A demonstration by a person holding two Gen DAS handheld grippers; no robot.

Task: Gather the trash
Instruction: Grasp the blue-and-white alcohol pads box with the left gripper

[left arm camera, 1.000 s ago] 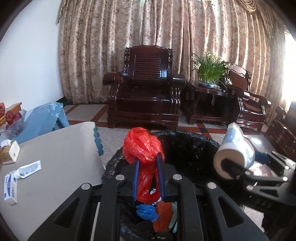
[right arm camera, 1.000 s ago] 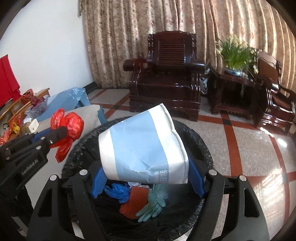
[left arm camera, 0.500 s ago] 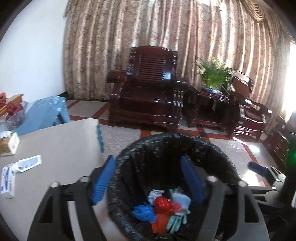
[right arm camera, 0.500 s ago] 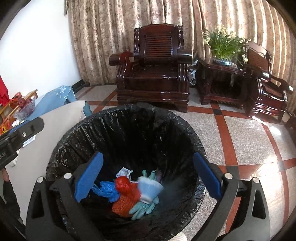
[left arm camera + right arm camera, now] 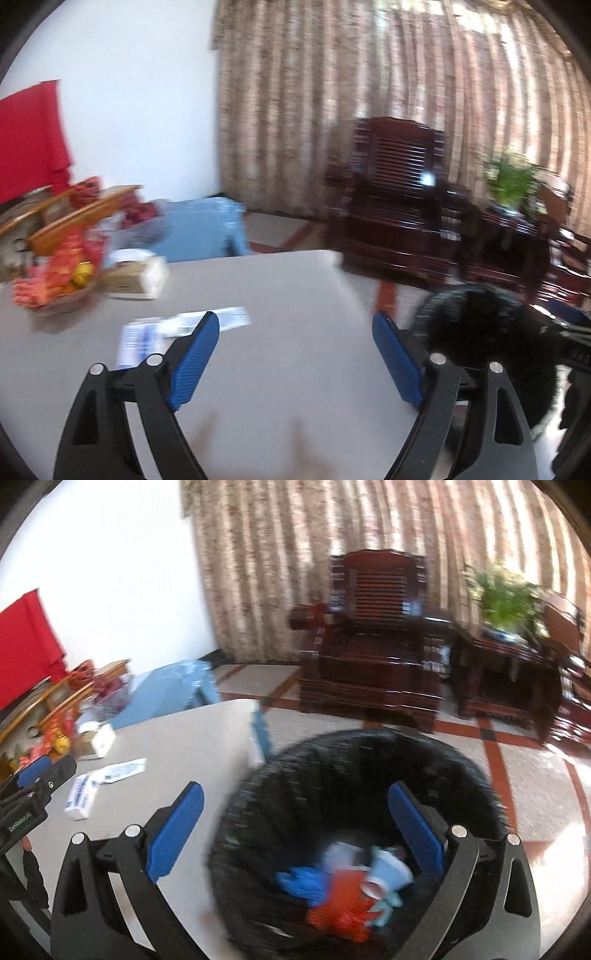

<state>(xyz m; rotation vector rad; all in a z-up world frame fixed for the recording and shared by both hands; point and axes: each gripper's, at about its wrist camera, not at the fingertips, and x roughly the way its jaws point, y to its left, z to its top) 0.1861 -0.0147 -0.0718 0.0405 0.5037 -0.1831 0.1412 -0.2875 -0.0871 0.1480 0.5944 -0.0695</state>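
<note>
Both views blurred; bin (image 5: pixel 369 775) contents smeared, L tool (image 5: pixel 295 354) empty.

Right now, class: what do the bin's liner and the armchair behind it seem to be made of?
Bin liner: thin black plastic film by its look, crinkled and faintly shiny. Armchair: probably dark reddish wood with a glossy polished finish, given its slatted back and bright highlights; blur hides any grain.

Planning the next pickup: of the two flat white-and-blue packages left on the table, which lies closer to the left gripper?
The small box just beyond the left gripper's left fingertip, nearer the camera. The tube lies beside it, farther up the table.
</note>
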